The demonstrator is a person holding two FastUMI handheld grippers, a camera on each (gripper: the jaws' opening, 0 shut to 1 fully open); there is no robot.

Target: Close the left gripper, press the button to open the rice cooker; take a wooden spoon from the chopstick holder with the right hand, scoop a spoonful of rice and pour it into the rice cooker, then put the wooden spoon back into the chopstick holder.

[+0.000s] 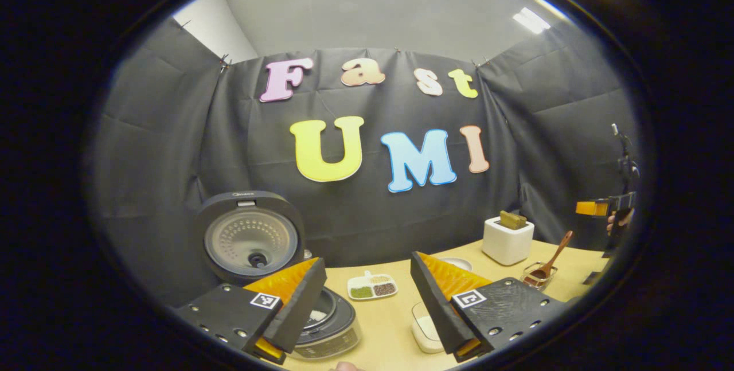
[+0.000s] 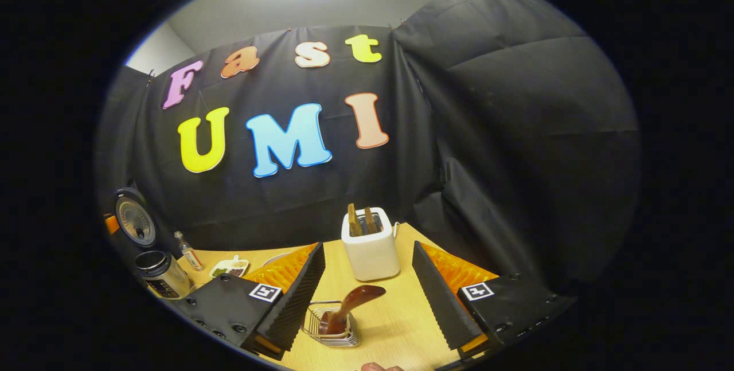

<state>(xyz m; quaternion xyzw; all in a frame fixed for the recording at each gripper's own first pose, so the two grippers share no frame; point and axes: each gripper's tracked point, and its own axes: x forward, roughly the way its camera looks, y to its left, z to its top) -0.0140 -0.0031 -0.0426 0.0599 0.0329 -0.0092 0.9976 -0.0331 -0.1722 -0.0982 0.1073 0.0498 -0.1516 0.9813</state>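
Observation:
The rice cooker stands open: in the left gripper view its round lid (image 1: 249, 239) is tipped up and its pot (image 1: 330, 322) sits partly behind one finger. My left gripper (image 1: 367, 313) is open above the table, holding nothing. Across the table a wooden spoon (image 1: 555, 255) leans in the wire chopstick holder (image 1: 538, 276). In the right gripper view the spoon (image 2: 351, 304) rests in that holder (image 2: 337, 325), just ahead of my open right gripper (image 2: 367, 302). The cooker (image 2: 137, 223) shows far left. A white rice container (image 1: 425, 328) is half hidden by a finger.
A white box (image 1: 507, 240) (image 2: 371, 248) with brown pieces sticking out stands behind the holder. A small divided dish of grains (image 1: 373, 286) (image 2: 229, 268) lies mid-table, with a little bottle (image 2: 188, 253) near the cooker. A hand holds the other gripper (image 1: 608, 207) at the far right.

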